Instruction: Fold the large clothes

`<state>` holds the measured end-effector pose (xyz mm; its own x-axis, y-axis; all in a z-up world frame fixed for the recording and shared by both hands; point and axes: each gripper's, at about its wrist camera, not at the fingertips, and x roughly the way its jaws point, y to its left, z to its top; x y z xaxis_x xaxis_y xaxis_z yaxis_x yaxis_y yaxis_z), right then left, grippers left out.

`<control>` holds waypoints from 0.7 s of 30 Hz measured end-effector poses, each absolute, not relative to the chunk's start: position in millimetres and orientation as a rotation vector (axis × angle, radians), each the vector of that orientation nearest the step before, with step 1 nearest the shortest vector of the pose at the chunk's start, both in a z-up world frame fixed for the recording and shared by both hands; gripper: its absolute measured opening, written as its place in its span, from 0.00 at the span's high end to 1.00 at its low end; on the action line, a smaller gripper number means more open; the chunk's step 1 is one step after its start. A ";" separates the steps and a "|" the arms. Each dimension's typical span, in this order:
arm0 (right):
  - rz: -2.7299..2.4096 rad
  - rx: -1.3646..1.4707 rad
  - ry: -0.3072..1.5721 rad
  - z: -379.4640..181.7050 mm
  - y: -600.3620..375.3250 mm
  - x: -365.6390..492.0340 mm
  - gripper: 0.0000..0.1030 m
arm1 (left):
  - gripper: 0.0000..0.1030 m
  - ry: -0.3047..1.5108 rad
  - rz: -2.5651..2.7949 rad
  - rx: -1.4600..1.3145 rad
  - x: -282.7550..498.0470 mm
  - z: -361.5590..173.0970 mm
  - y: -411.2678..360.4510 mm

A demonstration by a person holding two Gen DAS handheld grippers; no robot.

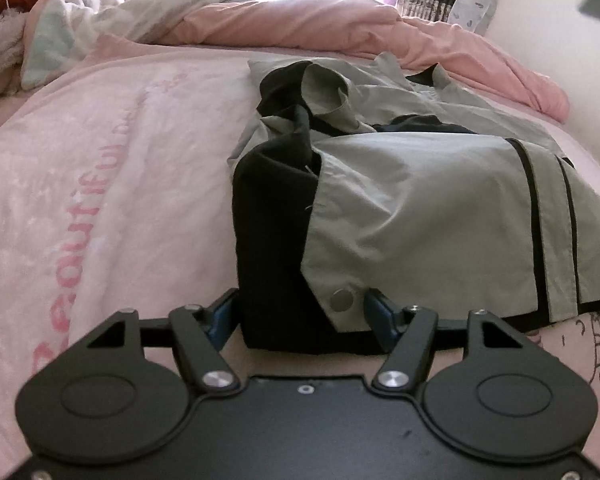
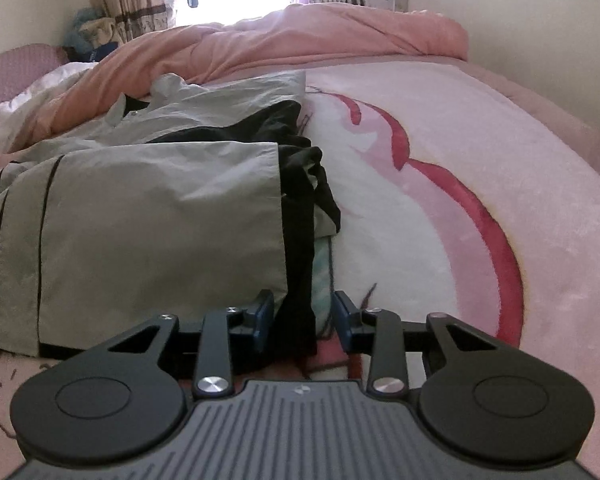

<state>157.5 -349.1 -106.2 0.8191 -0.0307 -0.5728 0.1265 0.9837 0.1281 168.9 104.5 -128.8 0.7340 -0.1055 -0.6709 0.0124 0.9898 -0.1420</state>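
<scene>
A grey jacket (image 1: 400, 208) with black lining and black stripes lies partly folded on a pink bed blanket (image 1: 100, 200). My left gripper (image 1: 300, 312) is open, its blue pads on either side of the jacket's near left corner, where the black lining and a metal snap button (image 1: 342, 300) show. In the right wrist view the same jacket (image 2: 140, 216) lies at the left. My right gripper (image 2: 304, 316) is open, its pads on either side of the jacket's near right edge, a black strip (image 2: 300, 280) hanging between them.
A bunched pink duvet (image 1: 320, 28) lies across the far end of the bed, with white bedding (image 1: 120, 4) at the far left. Curtains and a bright window stand behind. A wall (image 2: 540, 40) runs along the right. The blanket (image 2: 460, 200) stretches right of the jacket.
</scene>
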 end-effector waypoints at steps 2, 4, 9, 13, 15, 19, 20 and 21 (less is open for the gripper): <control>-0.054 0.199 0.596 -102.5 -351.2 153.0 0.69 | 0.32 0.742 -0.054 -0.131 166.6 -128.1 105.2; -0.041 0.215 0.562 -97.3 -353.1 146.4 0.60 | 0.30 0.734 -0.054 -0.137 165.4 -127.7 106.5; 0.015 0.249 0.571 -99.5 -349.9 146.2 0.36 | 0.26 0.734 -0.050 -0.155 165.0 -127.9 109.2; -0.058 0.137 0.621 -108.9 -334.4 157.6 0.31 | 0.04 0.741 -0.034 -0.136 168.6 -130.9 104.9; -0.073 0.147 0.624 -110.3 -334.8 159.3 0.26 | 0.04 0.743 -0.034 -0.119 169.5 -132.0 101.7; -0.058 0.163 0.620 -112.1 -335.0 158.8 0.48 | 0.04 0.744 -0.054 -0.101 170.8 -135.6 94.5; -0.027 0.155 0.612 -112.1 -332.9 157.8 0.63 | 0.04 0.743 -0.060 -0.092 170.7 -136.4 91.8; -0.033 0.142 0.599 -111.6 -330.2 156.3 0.66 | 0.04 0.739 -0.069 -0.080 170.5 -137.2 89.1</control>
<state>156.3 -330.2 -111.6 0.8257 0.0102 -0.5640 0.0724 0.9896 0.1240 170.5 89.1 -137.2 0.7371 -0.0911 -0.6696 0.0346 0.9947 -0.0972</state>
